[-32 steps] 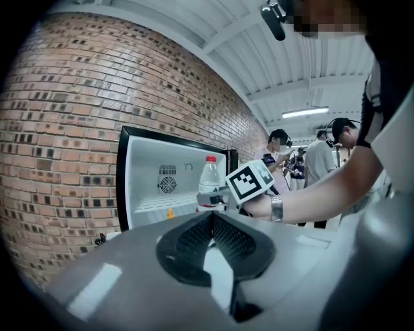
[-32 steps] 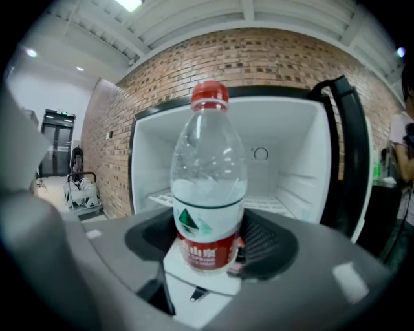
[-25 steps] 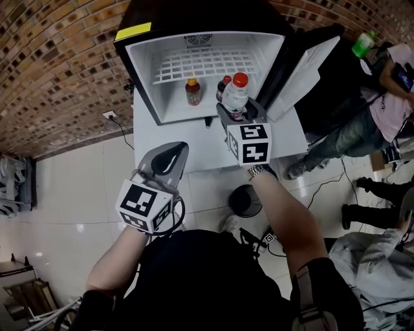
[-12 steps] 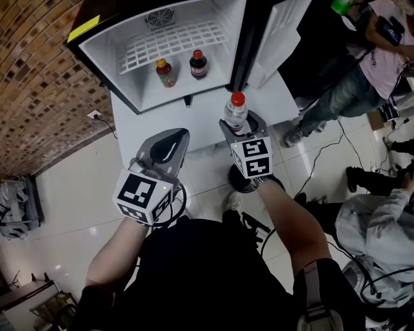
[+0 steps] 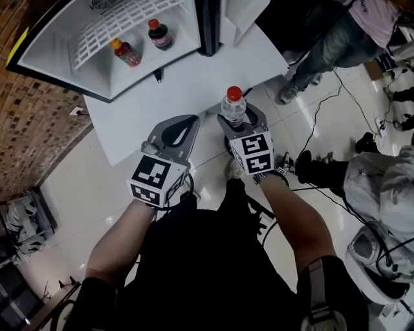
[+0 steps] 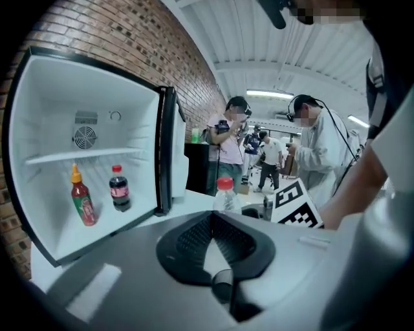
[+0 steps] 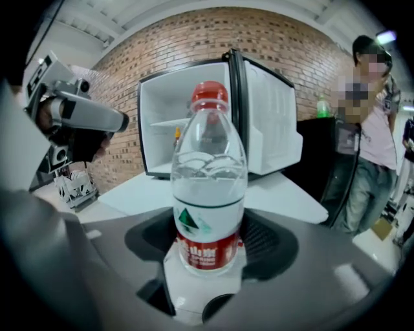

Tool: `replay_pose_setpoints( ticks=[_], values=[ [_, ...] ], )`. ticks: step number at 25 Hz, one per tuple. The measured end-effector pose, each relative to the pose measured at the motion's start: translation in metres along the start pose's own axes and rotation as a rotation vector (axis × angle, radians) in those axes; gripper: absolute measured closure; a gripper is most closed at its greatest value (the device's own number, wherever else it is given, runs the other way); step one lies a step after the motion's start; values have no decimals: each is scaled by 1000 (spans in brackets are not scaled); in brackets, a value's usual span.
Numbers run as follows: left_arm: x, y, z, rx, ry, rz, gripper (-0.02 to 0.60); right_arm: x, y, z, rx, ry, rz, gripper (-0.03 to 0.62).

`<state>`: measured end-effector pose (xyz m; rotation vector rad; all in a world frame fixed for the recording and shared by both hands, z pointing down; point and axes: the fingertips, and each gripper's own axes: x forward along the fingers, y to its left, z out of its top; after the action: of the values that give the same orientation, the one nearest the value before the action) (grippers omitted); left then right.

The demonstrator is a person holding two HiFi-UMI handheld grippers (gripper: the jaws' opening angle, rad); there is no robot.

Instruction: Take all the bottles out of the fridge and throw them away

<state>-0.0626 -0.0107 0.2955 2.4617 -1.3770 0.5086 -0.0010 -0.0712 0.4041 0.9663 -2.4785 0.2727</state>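
My right gripper (image 5: 238, 120) (image 7: 208, 249) is shut on a clear water bottle (image 5: 233, 106) (image 7: 208, 187) with a red cap and red label, held upright over the table's front edge. To its left my left gripper (image 5: 183, 123) (image 6: 211, 216) is shut and empty. The open fridge (image 5: 77, 71) (image 6: 52, 149) stands on the white table (image 5: 194, 77). On its floor are an orange-capped red bottle (image 5: 125, 53) (image 6: 81, 202) and a red-capped cola bottle (image 5: 159, 33) (image 6: 119, 189). A dark sliver under the right gripper may be the bin; I cannot tell.
The fridge door (image 5: 242, 13) (image 7: 272, 123) hangs open at the right. People stand to the right: one in jeans (image 5: 326, 42), one in light clothes (image 5: 381, 187). Cables (image 5: 323, 123) run over the tiled floor. A brick wall (image 5: 32, 136) is at the left.
Both grippers have drawn back from the fridge and sunk. The right one has carried the water bottle from the fridge mouth across the table to its front edge. Both bottles inside have stayed put.
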Motion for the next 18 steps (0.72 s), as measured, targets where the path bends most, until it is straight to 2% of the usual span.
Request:
replay_pose_setpoints(
  ticks=[9,18],
  values=[
    [70,-36,-78,-30,158,-107,578,-9,-23,-78,83,81,-41,298],
    [148,-76,-172,-22,312,-219,578,0,-58,-194,207,208,-91,299]
  ],
)
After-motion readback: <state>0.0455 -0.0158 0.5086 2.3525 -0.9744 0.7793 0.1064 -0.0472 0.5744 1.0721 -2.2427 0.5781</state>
